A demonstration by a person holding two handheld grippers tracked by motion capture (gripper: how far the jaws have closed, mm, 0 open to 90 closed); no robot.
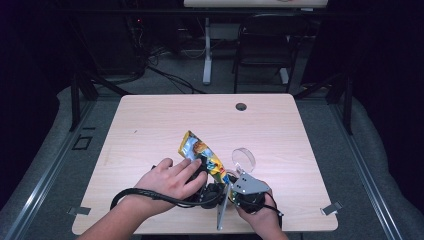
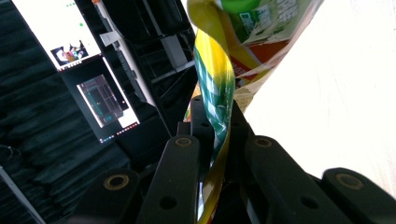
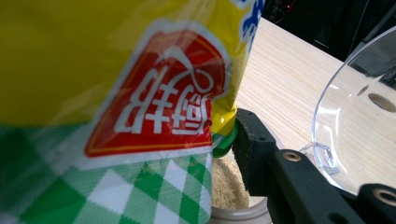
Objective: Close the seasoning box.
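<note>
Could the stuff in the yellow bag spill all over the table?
Maybe. The yellow bag is tilted, pinched by the left gripper and the right gripper, over a small white cup already holding grains, so some could miss it. The bag could slip. The clear lid close by could get knocked.

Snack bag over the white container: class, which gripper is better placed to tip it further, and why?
Probably the left gripper: its jaws clamp the snack bag at its edge. The right gripper sits low beside the white container.
</note>
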